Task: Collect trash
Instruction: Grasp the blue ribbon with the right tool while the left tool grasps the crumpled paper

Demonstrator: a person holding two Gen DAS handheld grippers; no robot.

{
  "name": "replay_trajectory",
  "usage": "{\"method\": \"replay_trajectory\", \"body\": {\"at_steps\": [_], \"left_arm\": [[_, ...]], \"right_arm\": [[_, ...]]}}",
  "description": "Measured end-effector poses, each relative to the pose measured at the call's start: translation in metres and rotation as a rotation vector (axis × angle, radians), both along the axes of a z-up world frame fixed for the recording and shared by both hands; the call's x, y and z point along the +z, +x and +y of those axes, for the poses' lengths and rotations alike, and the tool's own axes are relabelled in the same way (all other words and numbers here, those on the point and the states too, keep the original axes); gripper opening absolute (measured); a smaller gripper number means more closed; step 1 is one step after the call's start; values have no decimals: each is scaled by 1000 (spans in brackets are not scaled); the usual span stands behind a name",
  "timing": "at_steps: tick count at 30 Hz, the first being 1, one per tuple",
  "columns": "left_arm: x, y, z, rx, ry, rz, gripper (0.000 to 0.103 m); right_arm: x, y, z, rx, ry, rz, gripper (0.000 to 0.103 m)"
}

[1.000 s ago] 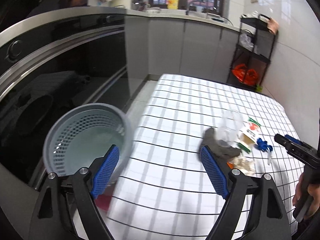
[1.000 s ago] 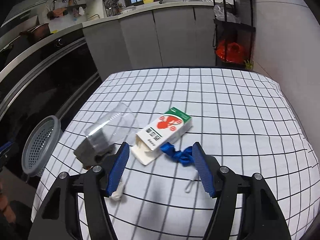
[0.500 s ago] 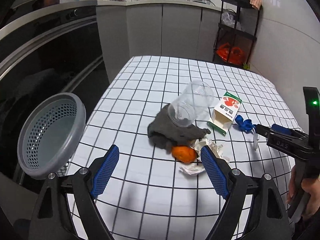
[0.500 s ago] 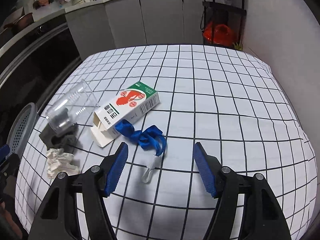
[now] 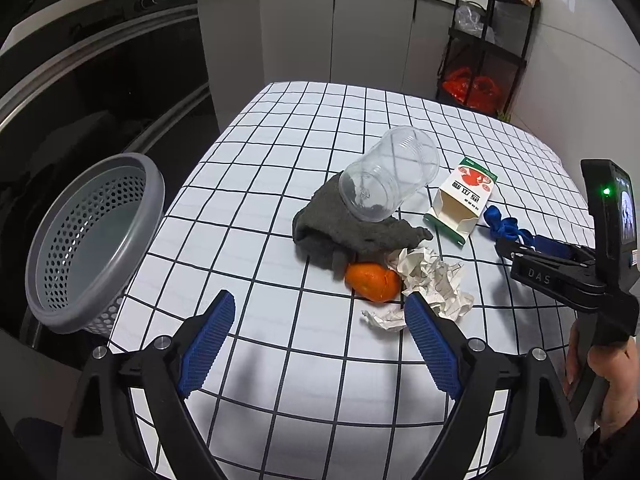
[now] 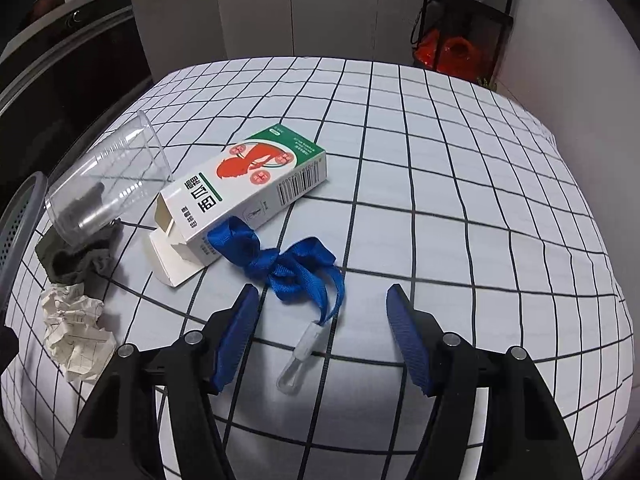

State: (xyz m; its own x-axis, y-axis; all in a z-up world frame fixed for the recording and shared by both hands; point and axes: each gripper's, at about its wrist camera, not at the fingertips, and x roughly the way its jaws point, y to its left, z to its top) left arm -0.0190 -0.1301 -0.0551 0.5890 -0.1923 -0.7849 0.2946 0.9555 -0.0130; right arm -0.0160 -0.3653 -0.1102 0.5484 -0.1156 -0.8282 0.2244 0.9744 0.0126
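**Both grippers held wide over a scatter of trash**

The left gripper (image 5: 316, 322) sits at the bottom of the left wrist view, its blue-padded jaws spread wide apart and holding nothing, above the white table with a black grid cloth (image 5: 280, 184). Just beyond its right pad lie a crumpled ball of white paper (image 5: 434, 280) and an orange tangerine (image 5: 372, 282), touching each other. Behind them a dark grey cloth (image 5: 344, 228) lies bunched, and a clear plastic cup (image 5: 390, 174) rests tipped on its side on top of the cloth. To the right of the cup lies an opened white, green and red cardboard box (image 5: 464, 198), with a blue ribbon lanyard (image 5: 502, 226) just beside it. A grey perforated plastic basket (image 5: 92, 236) stands tilted at the left edge of the table, mid-left in the frame.

In the right wrist view, the right gripper (image 6: 318, 322) fills the lower frame with jaws also wide apart and empty. The lanyard (image 6: 292, 264) lies between and just ahead of them, its translucent clip (image 6: 300, 354) nearest the camera. The box (image 6: 248, 188) sits above it at centre-left, the cup (image 6: 108, 180) and cloth (image 6: 76, 256) further left, the paper (image 6: 74, 330) at lower left.
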Motion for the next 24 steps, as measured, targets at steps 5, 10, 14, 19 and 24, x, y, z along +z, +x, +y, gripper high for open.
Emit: {"method": "replay_trajectory", "body": {"at_steps": [5,10,14,19,24], "left_arm": [[2,0,-2,0,-3,-1,85],[-2,-4,-8,-21,-13,2,88],[-5,-7,-12,-40,-24,10,88],[-6,-10,-26,-67,-24,2,91],[-11,-8,-47,-74,1,-29,93]], "right_arm": [[2,1,6,11,0,-6,47],[5,1,7,1,22,1,9],[12,-2,-6,-35,88,-9,9],[27,-8,-20,-66,136,-56,8],[40,-13,-20,-58,152,-88,8]]}}
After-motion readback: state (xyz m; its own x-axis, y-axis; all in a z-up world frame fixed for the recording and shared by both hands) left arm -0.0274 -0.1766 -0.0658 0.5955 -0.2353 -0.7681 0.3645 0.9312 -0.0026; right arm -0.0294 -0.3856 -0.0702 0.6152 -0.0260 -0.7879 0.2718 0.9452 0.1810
